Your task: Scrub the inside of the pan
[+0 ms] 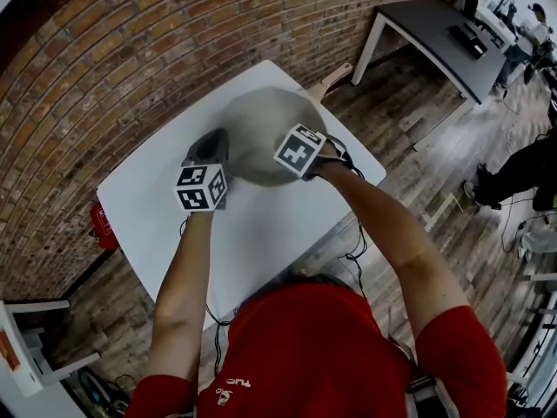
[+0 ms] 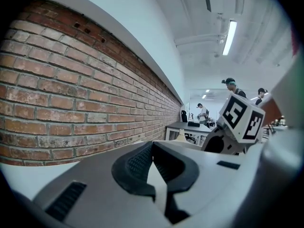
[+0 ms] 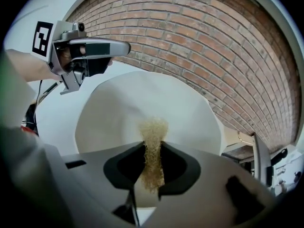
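The pan [image 1: 257, 129], grey outside and white inside [image 3: 142, 99], is tilted up on the white table [image 1: 261, 233], its wooden handle [image 1: 335, 78] pointing away to the right. At the pan's left edge, opposite the handle, sits my left gripper [image 1: 209, 149]. In its own view the left gripper [image 2: 156, 172] has its jaws shut on a thin pale rim. My right gripper [image 1: 280, 152] is at the pan's near side. It [image 3: 152, 163] is shut on a beige fibrous scrubber [image 3: 153, 141], whose tip reaches the pan's white inside.
A brick wall [image 1: 130, 50] runs close behind the table. A red object [image 1: 103, 225] lies on the floor at the table's left edge. A dark table [image 1: 435, 24] stands at the back right, and a white chair [image 1: 26, 338] at the near left. People stand far off to the right.
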Demonstrator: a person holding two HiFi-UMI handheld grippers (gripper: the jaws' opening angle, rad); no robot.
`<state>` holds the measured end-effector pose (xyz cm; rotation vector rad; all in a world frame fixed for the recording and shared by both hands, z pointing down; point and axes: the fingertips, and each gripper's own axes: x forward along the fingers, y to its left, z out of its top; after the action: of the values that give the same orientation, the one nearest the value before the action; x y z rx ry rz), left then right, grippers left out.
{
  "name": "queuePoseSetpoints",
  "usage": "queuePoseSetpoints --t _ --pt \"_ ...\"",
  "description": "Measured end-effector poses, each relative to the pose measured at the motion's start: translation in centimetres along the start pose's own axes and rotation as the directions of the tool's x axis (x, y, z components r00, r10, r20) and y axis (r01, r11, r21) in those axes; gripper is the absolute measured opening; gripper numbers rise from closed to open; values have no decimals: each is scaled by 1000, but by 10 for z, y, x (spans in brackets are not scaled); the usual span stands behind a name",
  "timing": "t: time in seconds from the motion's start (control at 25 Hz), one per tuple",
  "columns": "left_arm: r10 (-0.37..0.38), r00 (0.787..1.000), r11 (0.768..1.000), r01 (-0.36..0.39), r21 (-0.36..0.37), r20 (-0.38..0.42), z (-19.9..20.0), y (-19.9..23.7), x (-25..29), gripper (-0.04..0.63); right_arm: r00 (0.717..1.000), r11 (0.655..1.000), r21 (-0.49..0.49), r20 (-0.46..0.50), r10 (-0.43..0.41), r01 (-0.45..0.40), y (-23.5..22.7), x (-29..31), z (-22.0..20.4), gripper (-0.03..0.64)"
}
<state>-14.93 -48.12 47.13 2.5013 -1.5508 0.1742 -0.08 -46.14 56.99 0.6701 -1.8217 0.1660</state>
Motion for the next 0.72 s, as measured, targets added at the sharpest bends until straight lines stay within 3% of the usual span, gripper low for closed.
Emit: queuePoseSetpoints --t 0.2,0.4,0.52,0.72 --pt "-3 1000 1000 3 13 2 2 -4 -1 14 998 999 43 63 7 -10 -2 -7 8 87" --pt "1 999 1000 -2 16 35 19 -9 -3 14 967 991 130 253 -28 -6 -13 -36 46 87" --pt "-1 997 1000 -1 22 74 40 -12 -3 14 893 983 177 450 -33 -53 -20 -63 85 87" --pt "-5 986 1000 2 17 169 84 -22 -12 14 699 977 182 713 -52 -112 -25 -126 134 87"
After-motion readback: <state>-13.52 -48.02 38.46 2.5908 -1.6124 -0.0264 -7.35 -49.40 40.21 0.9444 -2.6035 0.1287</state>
